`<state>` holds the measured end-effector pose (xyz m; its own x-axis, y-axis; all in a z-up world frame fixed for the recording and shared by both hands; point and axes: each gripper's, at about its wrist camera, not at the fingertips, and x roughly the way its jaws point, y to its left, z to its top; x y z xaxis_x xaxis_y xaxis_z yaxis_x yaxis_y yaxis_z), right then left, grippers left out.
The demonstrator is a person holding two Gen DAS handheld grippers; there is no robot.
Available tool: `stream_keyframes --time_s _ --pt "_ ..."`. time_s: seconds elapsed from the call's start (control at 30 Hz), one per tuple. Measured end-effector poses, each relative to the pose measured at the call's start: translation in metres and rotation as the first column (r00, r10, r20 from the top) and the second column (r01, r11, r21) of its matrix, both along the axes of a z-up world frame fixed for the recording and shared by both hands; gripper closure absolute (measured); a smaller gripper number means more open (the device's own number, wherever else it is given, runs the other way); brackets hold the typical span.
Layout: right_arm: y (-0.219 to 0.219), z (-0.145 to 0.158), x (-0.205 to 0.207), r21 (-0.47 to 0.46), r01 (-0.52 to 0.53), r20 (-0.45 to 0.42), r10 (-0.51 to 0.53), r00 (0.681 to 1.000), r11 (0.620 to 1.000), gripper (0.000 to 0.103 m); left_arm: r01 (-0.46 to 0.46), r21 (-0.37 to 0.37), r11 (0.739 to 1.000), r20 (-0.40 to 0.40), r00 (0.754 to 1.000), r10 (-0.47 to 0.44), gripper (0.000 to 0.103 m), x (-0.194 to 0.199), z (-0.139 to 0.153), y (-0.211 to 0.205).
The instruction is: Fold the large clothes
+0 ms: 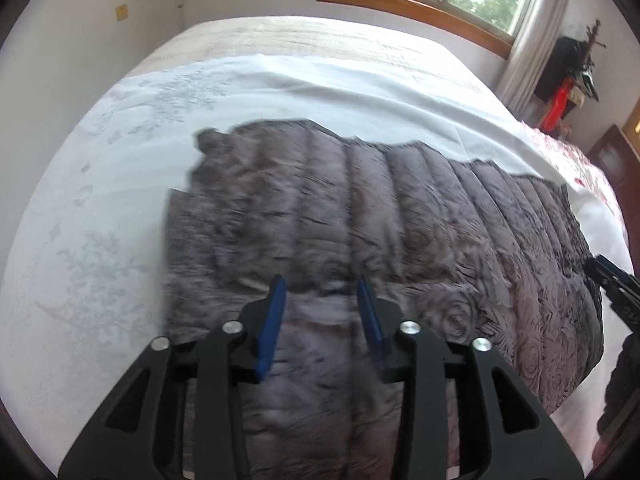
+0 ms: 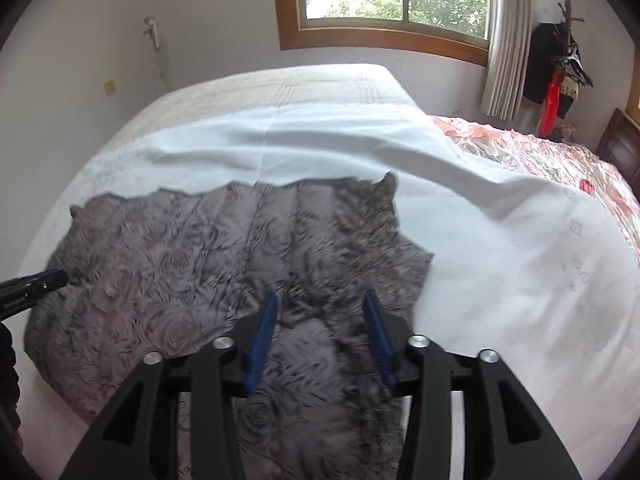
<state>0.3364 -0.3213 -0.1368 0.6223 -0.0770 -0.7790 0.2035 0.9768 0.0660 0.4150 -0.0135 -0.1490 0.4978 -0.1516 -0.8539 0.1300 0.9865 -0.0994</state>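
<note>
A bed (image 1: pixel 92 184) under a white sheet (image 2: pixel 500 264) is filling the room below a wood-framed window (image 2: pixel 396 4), and a grey quilted coat (image 1: pixel 380 216) is lying spread flat across the sheet, near the bed's front edge. Both grippers are hanging over the coat, angled steeply down at it. The left gripper (image 1: pixel 322 284) is hovering above the coat's near part, its blue pads (image 1: pixel 276 312) standing apart with nothing pinched between them; only the fabric below is showing in the gap. The right gripper (image 2: pixel 320 302) is poised over the coat's right side, its fingers likewise parted and clear of the cloth. Each gripper's black tip is poking into the other's view at the coat's edge. A pale curtain (image 2: pixel 504 40) is hanging at the window's right, a coat rack (image 2: pixel 560 52) loaded with dark clothes is standing beyond it, and a pink floral cover (image 2: pixel 560 160) is lying on the bed to the coat's right. The coat is puffy, stitched in straight channels, printed with a rose pattern, its far edge wavy.
</note>
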Motion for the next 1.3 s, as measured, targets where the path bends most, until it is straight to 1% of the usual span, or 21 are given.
stream_keyframes --time_s 0.07,0.13,0.17,0.27,0.3,0.43,0.5,0.6,0.73,0.93,1.17,1.27,1.3 --pt "-0.011 0.007 -0.003 0.016 0.012 0.006 -0.012 1.0 1.0 0.046 -0.019 0.006 1.0 0.014 1.0 0.019 0.061 -0.003 0.007 0.01" --pt "-0.026 0.012 -0.005 0.066 0.027 0.004 -0.027 1.0 0.997 0.034 -0.042 0.006 0.999 0.03 0.999 0.042 0.052 -0.002 0.015 0.027" --pt "-0.034 0.013 -0.007 0.089 0.036 0.0 -0.036 0.999 0.995 0.033 -0.05 0.002 0.999 0.033 0.998 0.05 0.045 -0.001 0.017 0.035" --pt "-0.057 0.013 -0.007 0.161 0.053 -0.023 -0.05 0.998 0.986 0.027 -0.085 0.008 0.996 0.032 0.996 0.085 0.041 0.004 0.022 0.056" --pt "-0.065 0.009 -0.006 0.194 0.052 -0.047 -0.043 0.998 0.98 0.026 -0.089 0.002 0.996 0.018 0.996 0.089 0.038 0.007 0.021 0.064" --pt "-0.08 -0.008 -0.002 0.289 0.052 -0.106 -0.022 0.994 0.956 0.023 -0.087 -0.045 0.995 -0.058 0.995 0.084 0.034 0.015 0.006 0.084" --pt "-0.085 -0.017 0.001 0.333 0.053 -0.132 -0.009 0.991 0.941 0.023 -0.087 -0.085 0.993 -0.107 0.991 0.078 0.033 0.021 -0.005 0.089" --pt "-0.089 -0.033 0.009 0.404 0.054 -0.165 0.015 0.986 0.913 0.023 -0.092 -0.145 0.985 -0.146 0.987 0.07 0.031 0.028 -0.018 0.094" --pt "-0.089 -0.049 0.015 0.447 0.06 -0.197 0.033 0.98 0.893 0.023 -0.099 -0.212 0.972 -0.188 0.98 0.059 0.03 0.038 -0.033 0.096" --pt "-0.089 -0.064 0.024 0.478 0.054 -0.219 0.06 0.974 0.877 0.022 -0.108 -0.265 0.958 -0.208 0.977 0.053 0.027 0.051 -0.048 0.099" --pt "-0.08 -0.066 0.037 0.489 0.021 -0.209 0.094 0.973 0.872 0.021 -0.101 -0.323 0.941 -0.226 0.974 0.027 0.026 0.062 -0.056 0.094" --pt "-0.072 -0.066 0.041 0.475 -0.006 -0.204 0.117 0.972 0.88 0.026 -0.097 -0.349 0.932 -0.235 0.972 0.013 0.027 0.065 -0.059 0.093" --pt "-0.07 -0.066 0.041 0.475 -0.013 -0.2 0.122 0.972 0.88 0.031 -0.098 -0.355 0.93 -0.238 0.971 0.011 0.03 0.065 -0.059 0.091"
